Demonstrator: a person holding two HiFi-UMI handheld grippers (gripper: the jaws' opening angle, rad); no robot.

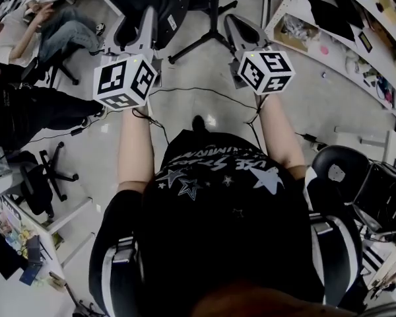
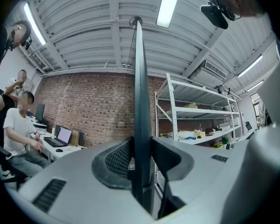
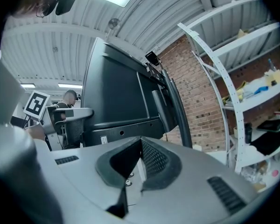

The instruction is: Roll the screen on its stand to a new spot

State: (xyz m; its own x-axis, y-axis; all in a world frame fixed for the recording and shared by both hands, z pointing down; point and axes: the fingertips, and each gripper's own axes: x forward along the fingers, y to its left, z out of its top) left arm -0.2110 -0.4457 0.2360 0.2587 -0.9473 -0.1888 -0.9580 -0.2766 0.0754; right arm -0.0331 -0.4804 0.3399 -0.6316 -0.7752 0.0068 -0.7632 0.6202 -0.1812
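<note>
Screen (image 2: 140,87): a thin, flat black panel. It stands upright on the floor ahead of the person and shows edge-on as a narrow dark strip in the left gripper view. In the right gripper view it is a broad matte face with a mounting bracket.
Stand (image 1: 197,45): dark, slim splayed legs spread over the floor under the screen.
Left gripper (image 2: 141,164): a smooth grey moulded shell with its jaws closed on the screen's edge. A dark ribbed pad (image 2: 117,158) lies against one face and its twin against the other.
Right gripper (image 3: 139,164): the same grey shell. Its jaws stand a little apart with nothing between them, and its dark ribbed pad (image 3: 155,158) is bare. The screen rises just beyond the tips.
Marker cubes: white boxes printed with black squares, one on the left gripper (image 1: 124,81) and one on the right gripper (image 1: 265,70).
Floor (image 1: 204,104): pale, glossy and hard, with a thin black cable trailing across it.
Shelving (image 2: 177,111): a white metal rack with open tiers and assorted small goods, to the person's right.
Wall (image 2: 93,106): red brick with rough courses.
Ceiling (image 2: 84,22): corrugated grey sheet with strip lights.
Seated person (image 2: 18,134): in a white shirt, at a surface with a laptop (image 2: 60,136), to the left.
</note>
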